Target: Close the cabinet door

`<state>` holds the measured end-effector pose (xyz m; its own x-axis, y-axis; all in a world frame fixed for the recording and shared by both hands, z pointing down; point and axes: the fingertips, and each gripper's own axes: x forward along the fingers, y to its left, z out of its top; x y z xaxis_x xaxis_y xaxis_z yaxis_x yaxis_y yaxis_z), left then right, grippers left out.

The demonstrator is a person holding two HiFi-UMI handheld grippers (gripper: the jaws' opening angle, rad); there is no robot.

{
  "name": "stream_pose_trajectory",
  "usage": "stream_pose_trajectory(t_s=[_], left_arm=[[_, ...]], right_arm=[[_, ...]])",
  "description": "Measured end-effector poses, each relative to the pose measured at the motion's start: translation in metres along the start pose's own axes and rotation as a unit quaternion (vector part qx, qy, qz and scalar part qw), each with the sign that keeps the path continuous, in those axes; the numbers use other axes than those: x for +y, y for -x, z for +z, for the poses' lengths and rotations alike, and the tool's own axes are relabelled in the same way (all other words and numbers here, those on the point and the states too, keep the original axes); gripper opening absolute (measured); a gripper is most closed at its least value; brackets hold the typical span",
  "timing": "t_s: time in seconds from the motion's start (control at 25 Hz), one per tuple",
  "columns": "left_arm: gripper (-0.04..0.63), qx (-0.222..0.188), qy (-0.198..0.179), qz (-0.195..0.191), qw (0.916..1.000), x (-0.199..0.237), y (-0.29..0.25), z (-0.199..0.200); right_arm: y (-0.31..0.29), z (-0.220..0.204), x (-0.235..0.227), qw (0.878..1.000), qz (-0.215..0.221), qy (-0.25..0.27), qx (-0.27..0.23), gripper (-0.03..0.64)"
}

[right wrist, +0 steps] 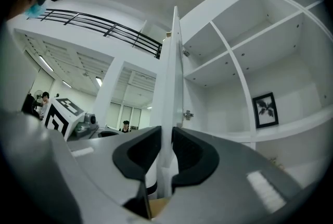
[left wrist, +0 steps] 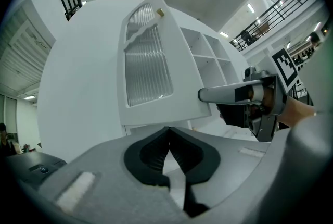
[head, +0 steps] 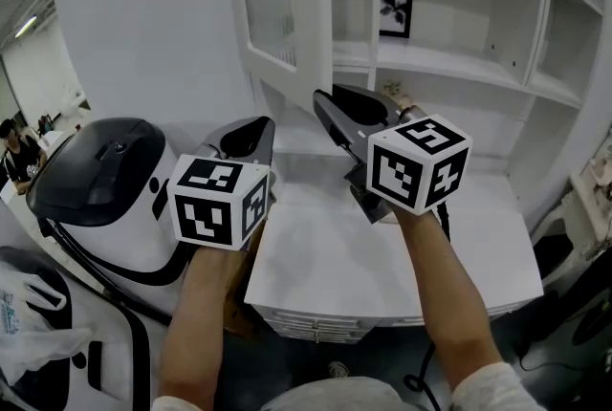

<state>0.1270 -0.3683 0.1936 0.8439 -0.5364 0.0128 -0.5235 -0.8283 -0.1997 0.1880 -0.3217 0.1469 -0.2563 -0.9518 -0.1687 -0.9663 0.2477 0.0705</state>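
**Right tongs on the door's edge, left tongs empty**

On my far left, a white appliance with a black lid [head: 100, 172] sits to the left of the bench [head: 382, 256]. My left tongs [head: 247, 138] hang over the bench's left end, below the open cabinet door [head: 285, 8] and apart from it. In the left gripper view those tongs [left wrist: 167, 137] are pressed together at the tips with nothing between them. The door [left wrist: 171, 109] stands ahead and above them, its ribbed glass panel [left wrist: 148, 69] and small knob [left wrist: 161, 11] facing me.

Further right, my right tongs [head: 327, 105] reach up to the door's lower free corner. In the right gripper view I see the door [right wrist: 175, 61] edge-on, running straight down between the two pads. The tongs [right wrist: 165, 140] pinch that edge from both sides. Right of the door, the open shelves [head: 449, 65] hold a framed picture [head: 396, 10].
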Motion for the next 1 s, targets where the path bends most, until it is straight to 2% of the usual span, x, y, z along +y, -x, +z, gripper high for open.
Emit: stream_pose_trajectory(t_s=[1.0], left_arm=[[0.000,-0.012,-0.010,-0.057,0.9983,-0.033,-0.090,0.013]], right_arm=[[0.005,-0.005,-0.098,0.997,-0.072,0.006,-0.003,0.084]])
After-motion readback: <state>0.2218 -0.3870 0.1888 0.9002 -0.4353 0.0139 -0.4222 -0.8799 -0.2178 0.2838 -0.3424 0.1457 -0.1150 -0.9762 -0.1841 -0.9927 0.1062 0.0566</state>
